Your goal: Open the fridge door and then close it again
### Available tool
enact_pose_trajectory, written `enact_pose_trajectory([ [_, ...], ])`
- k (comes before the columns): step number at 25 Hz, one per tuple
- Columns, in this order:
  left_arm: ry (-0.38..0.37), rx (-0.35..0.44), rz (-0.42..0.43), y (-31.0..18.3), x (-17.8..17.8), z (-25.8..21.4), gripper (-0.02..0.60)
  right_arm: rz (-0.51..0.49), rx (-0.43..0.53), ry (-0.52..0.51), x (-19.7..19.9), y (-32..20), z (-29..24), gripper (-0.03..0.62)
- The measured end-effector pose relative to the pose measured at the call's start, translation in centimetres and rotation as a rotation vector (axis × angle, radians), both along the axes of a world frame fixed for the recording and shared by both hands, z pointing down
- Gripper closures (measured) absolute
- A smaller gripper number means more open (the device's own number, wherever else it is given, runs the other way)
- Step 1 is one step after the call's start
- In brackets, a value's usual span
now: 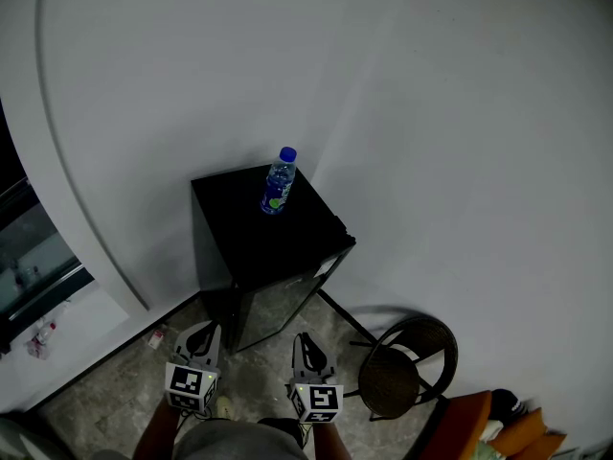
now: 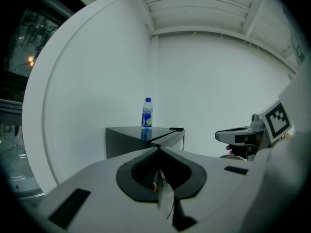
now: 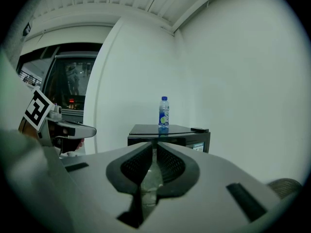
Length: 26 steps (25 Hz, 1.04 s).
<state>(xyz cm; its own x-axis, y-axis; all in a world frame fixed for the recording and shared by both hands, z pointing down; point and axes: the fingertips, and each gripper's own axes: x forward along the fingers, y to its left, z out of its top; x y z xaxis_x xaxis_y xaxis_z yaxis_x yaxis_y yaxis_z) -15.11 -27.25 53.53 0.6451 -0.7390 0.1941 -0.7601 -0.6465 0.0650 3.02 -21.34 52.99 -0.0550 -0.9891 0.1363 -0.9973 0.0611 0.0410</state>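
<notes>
The small black box-shaped fridge is set on the grey stone-patterned floor, backed against the plain white wall. Its door, on the side turned towards the person, is judged to be shut, as no opening is seen along its edge in any view, though the dark front is hard to read. A clear plastic water bottle with a blue cap and blue label is seen upright on the fridge's top.

Beside the fridge a round black metal-framed chair is placed.

Nearer the person, the left gripper and the right gripper are held side by side above the floor, aimed at the fridge but well apart from it. The left jaws are pressed fully together with nothing between them. The right jaws are drawn almost together, with only a narrow slit left, and nothing is held there.

The task is judged as not yet begun: the door is untouched, and the approach, the grip on the door, the opening and the closing all remain to be done.
</notes>
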Motion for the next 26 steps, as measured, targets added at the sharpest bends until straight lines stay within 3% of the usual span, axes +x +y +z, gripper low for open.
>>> enact_pose_trajectory([
  [26,-0.005,-0.006,-0.016,-0.14,-0.38,0.09,0.569,-0.027,-0.003,0.006,-0.57,-0.29,0.03,0.548],
])
